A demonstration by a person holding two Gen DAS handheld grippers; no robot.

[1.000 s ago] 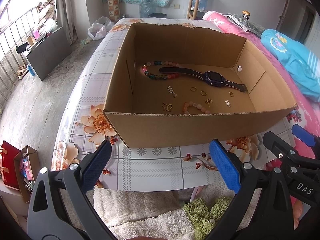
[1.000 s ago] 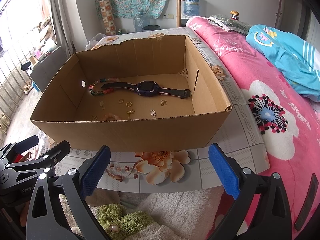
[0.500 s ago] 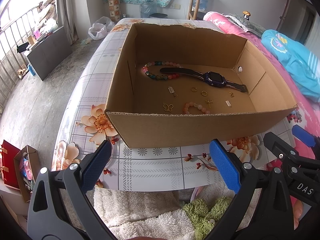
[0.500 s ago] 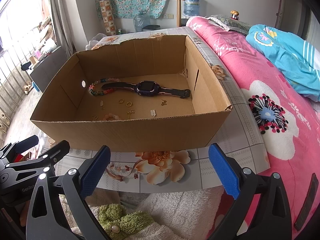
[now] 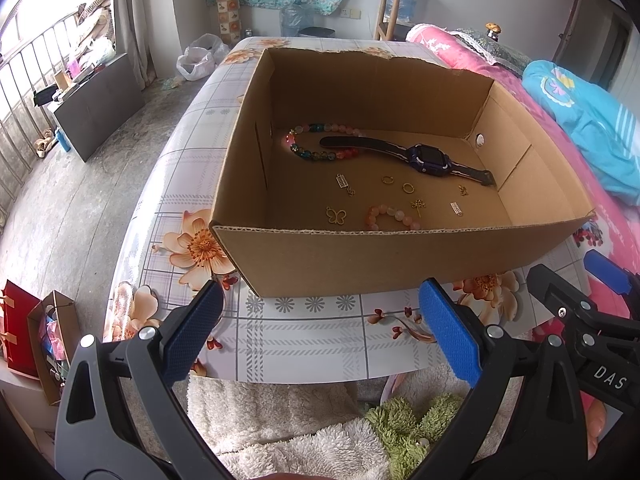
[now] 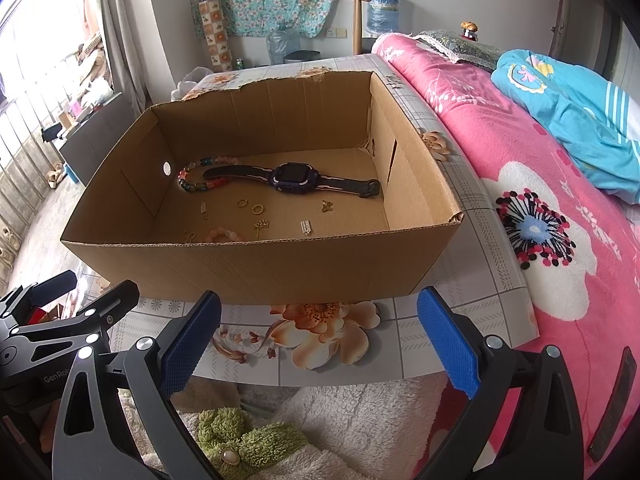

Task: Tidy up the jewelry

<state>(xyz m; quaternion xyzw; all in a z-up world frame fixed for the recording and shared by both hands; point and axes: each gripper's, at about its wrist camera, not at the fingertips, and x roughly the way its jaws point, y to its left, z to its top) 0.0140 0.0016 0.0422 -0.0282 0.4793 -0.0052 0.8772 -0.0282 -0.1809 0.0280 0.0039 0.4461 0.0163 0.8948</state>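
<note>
Item: cardboard box (image 5: 360, 256), open-topped, on the floral tabletop (image 5: 304, 344), at 12 o'clock from both my grippers. Contents, all lying loose on the box floor: multicoloured bead necklace (image 5: 316, 142) at the far corner, about 11 o'clock in the left view; purple watch (image 5: 426, 159) stretched flat across the back, one strap end over the necklace; pink bead bracelet (image 5: 390, 216) close to the near wall; gold butterfly charm (image 5: 335, 215) just beside it at 9 o'clock; two small gold rings (image 5: 407, 187) mid-floor; several smaller gold and silver findings scattered around them, too small to identify. No jewellery shows on the tabletop outside the box. Left gripper (image 5: 318, 334): jaws spread wide, holding nothing, short of the near wall. Right gripper (image 6: 318, 334): jaws likewise spread and holding nothing, same standoff. Status: every piece I can see lies in the box, which fits a finished gathering as well as a pile awaiting sorting; I cannot say which. Handling note, should any piece need lifting: I judge the near wall tall, so I would come over the rim from above, not across it; the rings and charms lie flat and look hard to pinch, so I would close slowly and squarely; the watch strap rests on the necklace, so lifting either may drag the other.
</note>
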